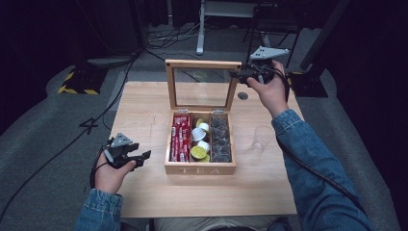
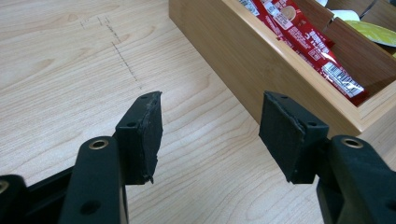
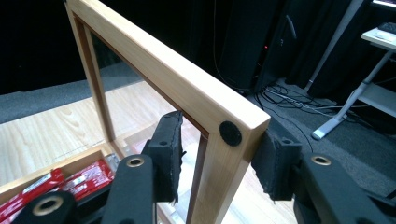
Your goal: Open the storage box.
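Note:
A wooden tea box [image 1: 200,169] marked TEA stands mid-table with its glass-paned lid [image 1: 203,63] upright. It holds red sachets [image 1: 180,137], white and yellow-green capsules [image 1: 199,139] and dark packets [image 1: 221,139]. My right gripper [image 1: 239,75] is at the lid's top right corner. In the right gripper view its jaws [image 3: 219,158] straddle the lid frame [image 3: 177,79]: one pad touches the wood and the other stands slightly off it. My left gripper [image 1: 143,158] rests open and empty on the table, left of the box [image 2: 261,65].
A clear plastic cup [image 1: 260,139] stands on the wooden table [image 1: 144,110] right of the box, under my right forearm. A round cable hole [image 1: 243,96] lies near the back right. Behind the table are cables and dark stands on the floor.

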Demonstrator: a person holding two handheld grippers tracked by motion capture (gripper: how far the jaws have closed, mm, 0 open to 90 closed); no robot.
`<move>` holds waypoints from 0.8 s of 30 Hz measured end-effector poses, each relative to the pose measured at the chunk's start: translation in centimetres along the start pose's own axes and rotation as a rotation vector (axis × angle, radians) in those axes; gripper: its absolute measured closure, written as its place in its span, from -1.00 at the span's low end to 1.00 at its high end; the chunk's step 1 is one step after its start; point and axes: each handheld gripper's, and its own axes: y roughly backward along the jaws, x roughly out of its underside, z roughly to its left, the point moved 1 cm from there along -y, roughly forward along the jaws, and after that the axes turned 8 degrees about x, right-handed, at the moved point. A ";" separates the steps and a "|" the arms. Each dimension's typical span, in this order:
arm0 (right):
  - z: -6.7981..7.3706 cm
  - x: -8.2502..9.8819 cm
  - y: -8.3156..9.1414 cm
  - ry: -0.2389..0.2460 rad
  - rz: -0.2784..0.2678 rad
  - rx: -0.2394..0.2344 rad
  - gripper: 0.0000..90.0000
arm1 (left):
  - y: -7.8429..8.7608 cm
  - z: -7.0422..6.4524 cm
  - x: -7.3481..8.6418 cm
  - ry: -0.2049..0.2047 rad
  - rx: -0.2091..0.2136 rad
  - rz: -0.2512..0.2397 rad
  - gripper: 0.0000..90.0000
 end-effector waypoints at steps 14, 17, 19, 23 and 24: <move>-0.6 0.0 -3.6 -0.078 0.002 0.056 -0.26 | -0.5 0.0 0.1 -0.010 0.016 0.022 -0.14; -0.9 0.0 -4.0 -0.091 0.008 0.057 -0.29 | -0.6 -0.1 0.1 -0.006 0.019 0.017 -0.14; -1.1 -0.1 -4.5 -0.077 0.026 0.054 -0.31 | -0.7 -0.1 0.1 -0.006 0.021 0.023 -0.14; -1.5 0.2 -5.2 -0.076 0.047 0.055 -0.31 | -0.9 -0.1 0.1 -0.014 0.034 0.030 -0.14; -1.5 0.3 -5.3 -0.076 0.051 0.056 -0.31 | -1.0 -0.2 0.2 -0.014 0.035 0.033 -0.14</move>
